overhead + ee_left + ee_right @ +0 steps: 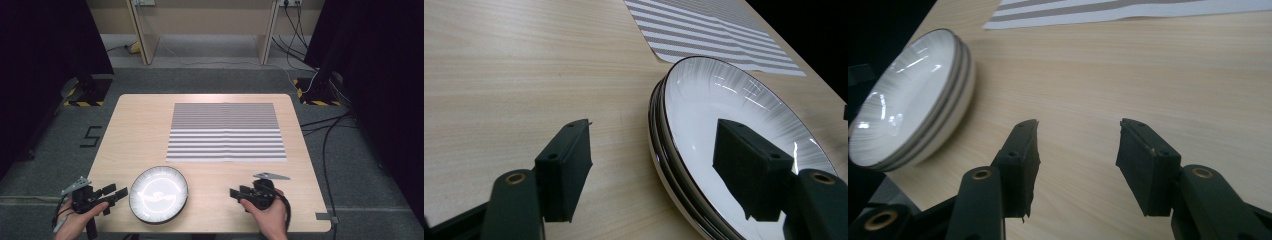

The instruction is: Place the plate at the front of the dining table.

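A light wooden desk (150,130) seen from above, with a person's two hands coming in at its near edge, each holding a black two-jaw gripper. A stack of white plates (158,194) with dark rims sits near the near edge, left of the middle; the gripper views show about three plates nested together. A grey and white striped placemat (226,132) lies flat towards the far edge, well apart from the plates, with nothing on it.

The left gripper (119,192) rests by the near left corner, pointing at the stack. Its jaws stand wide apart and hold nothing; in the left gripper view one jaw is over bare wood and the other in front of the top plate, and whether it touches the rim I cannot tell. The right gripper (234,192) sits near the near edge, right of the plates and apart from them, jaws also spread wide and empty.

By my judgement the work has barely begun: no plate is gripped or lifted, and if the plates are meant for the placemat, every move is still to come
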A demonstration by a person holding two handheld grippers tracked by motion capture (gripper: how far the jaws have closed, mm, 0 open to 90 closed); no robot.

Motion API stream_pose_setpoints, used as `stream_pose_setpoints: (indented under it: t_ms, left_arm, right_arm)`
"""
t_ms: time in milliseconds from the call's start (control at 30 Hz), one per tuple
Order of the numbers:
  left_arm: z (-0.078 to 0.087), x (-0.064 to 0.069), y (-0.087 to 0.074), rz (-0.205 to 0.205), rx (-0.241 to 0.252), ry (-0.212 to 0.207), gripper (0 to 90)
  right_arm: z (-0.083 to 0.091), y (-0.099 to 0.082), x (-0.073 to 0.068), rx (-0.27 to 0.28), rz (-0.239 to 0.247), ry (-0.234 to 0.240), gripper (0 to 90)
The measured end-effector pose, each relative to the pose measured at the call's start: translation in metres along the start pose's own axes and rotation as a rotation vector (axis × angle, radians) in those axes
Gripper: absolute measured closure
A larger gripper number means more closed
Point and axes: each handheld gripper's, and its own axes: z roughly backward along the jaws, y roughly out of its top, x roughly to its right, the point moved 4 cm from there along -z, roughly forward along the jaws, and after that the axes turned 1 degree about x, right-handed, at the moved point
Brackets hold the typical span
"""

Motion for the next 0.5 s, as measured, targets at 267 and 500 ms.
stream_pose_setpoints:
  t_ms: [267,500]
  left_arm:
    - [0.004,-0.001,-0.006,0.019,-0.007,-0.011,30.9]
    - [-0.004,0.007,-0.006,-0.016,-0.035,-0.031,37.4]
  right_arm:
    - [0.018,-0.02,0.02,0.017,-0.036,-0.042,50.5]
    - [0.002,-0.015,0.002,0.008,-0.002,-0.007,51.4]
